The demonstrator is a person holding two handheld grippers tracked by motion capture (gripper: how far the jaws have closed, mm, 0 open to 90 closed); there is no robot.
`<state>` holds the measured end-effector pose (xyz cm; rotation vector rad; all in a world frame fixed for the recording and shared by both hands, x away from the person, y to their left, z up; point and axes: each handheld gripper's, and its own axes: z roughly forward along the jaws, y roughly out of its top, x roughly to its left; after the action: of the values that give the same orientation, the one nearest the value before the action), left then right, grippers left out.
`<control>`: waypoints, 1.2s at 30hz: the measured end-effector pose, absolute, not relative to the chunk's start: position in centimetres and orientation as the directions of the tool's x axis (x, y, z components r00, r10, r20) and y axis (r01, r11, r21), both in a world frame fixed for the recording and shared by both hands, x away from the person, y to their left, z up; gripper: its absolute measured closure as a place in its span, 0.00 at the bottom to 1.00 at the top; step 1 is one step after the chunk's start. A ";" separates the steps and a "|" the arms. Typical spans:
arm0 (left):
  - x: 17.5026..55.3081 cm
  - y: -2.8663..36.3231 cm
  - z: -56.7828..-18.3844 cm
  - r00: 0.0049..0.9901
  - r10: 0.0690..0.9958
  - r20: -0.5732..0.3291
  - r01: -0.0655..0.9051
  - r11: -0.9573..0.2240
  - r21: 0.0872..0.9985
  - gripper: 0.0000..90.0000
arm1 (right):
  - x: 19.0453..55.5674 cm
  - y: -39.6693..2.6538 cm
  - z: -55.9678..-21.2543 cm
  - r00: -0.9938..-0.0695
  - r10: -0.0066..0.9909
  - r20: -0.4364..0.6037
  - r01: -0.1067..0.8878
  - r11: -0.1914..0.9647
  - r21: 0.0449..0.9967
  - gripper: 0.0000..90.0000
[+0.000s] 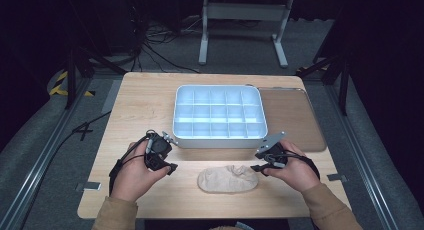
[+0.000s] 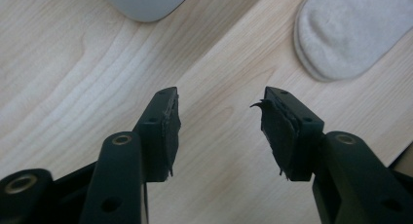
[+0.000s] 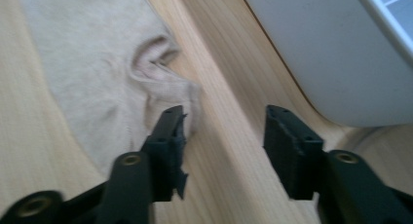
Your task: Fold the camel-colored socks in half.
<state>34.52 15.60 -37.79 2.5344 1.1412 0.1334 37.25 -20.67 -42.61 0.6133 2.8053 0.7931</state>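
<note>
Beige sock [image 1: 227, 179]: flat near table's [image 1: 140, 105] front edge, between left gripper [image 2: 221, 131] and right gripper [image 3: 224, 141]; both wide, empty.

Two forearms in tan sleeves reach in from the near edge. The left hand [image 1: 131, 176] holds the left gripper [image 1: 172, 168], which points inward to the right, its black fingers [image 2: 163, 131] spread apart with nothing between them. The right hand [image 1: 295, 170] holds the right gripper [image 1: 254, 168], which points inward to the left, fingers [image 3: 287, 146] likewise apart and empty.
</note>
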 end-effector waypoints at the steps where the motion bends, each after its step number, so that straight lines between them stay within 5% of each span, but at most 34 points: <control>1: 34.5 15.6 -37.6 0.667 0.742 -0.076 0.709 -0.599 0.373 0.54 | 37.2 -20.9 -42.6 -0.903 0.428 -0.036 0.343 0.770 0.537 0.61; 7: 34.3 15.0 -37.4 0.672 0.736 -0.088 0.706 -0.599 0.379 0.56 | 37.2 -21.9 -42.6 -0.895 0.443 -0.044 0.334 0.735 0.590 0.57; 21: 34.5 13.5 -37.6 0.717 0.670 -0.189 0.682 -0.621 0.385 0.62 | 36.6 -22.3 -43.0 -0.901 0.435 -0.003 0.364 0.757 0.543 0.68; 36: 34.5 10.3 -38.6 0.723 0.659 -0.208 0.679 -0.619 0.395 0.63 | 36.1 -22.7 -43.0 -0.892 0.451 0.020 0.378 0.722 0.579 0.68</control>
<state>34.46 10.28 -38.64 2.4768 1.0237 -0.0583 36.13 -22.67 -42.95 0.6771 2.8004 0.9011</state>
